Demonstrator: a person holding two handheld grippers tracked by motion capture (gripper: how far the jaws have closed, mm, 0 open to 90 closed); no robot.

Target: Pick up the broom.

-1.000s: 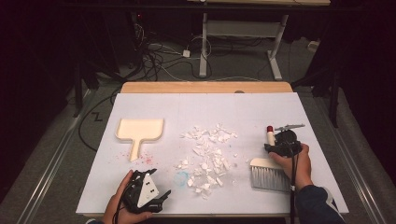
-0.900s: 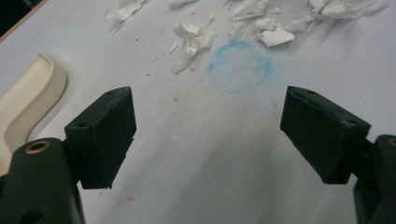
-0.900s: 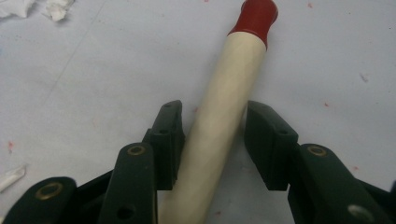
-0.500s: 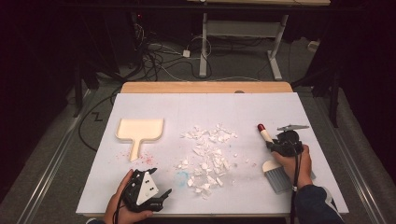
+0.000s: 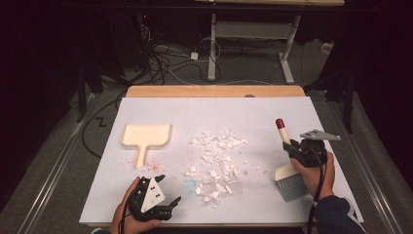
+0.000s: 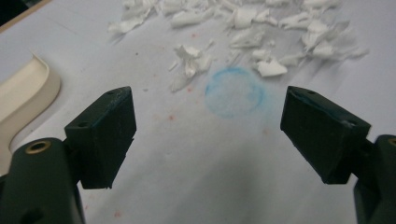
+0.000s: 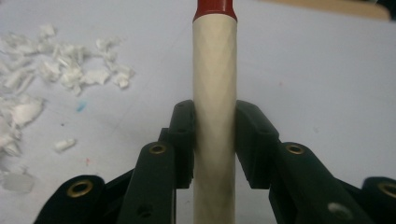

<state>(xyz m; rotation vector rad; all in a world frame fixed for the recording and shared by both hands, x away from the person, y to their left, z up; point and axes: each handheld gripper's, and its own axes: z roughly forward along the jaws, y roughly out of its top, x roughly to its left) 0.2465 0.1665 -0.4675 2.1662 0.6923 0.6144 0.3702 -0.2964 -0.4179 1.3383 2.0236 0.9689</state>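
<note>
**benchlurker:** So what's the table look like? Anything in the dustpan?

**me:** Nope. The cream dustpan (image 5: 146, 135) sits flat on the white table cover (image 5: 204, 112), toward my left and further from me, handle pointing back at me. In the high view the tray part looks bare. My left gripper view catches just its curved rim at the left edge (image 6: 28, 93). All the torn white paper scraps (image 5: 216, 161) are loose on the cover in the middle, between the dustpan and the brush, not touching either. There's also a faint blue ring (image 6: 234, 92) drawn on the cover just this side of the scraps, plus some reddish specks near the dustpan handle.

**benchlurker:** And the grippers?

**me:** My right gripper (image 7: 214, 135) is clamped on the brush handle (image 7: 214, 84), both jaws pressed flat against the cream shaft from either side, some way below the red tip (image 7: 213, 8). From above, the brush (image 5: 288, 176) is on my right side, bristles down toward me at the cover, handle tilted up and away with the red end pointing at the far side. It's well clear of the scraps.

My left gripper (image 6: 210, 135) has its jaws wide apart with nothing between them, just bare cover. It's low at the near edge in my left hand (image 5: 131, 217), aimed at the blue ring and the closest scraps, not touching anything as far as I can tell.
</note>
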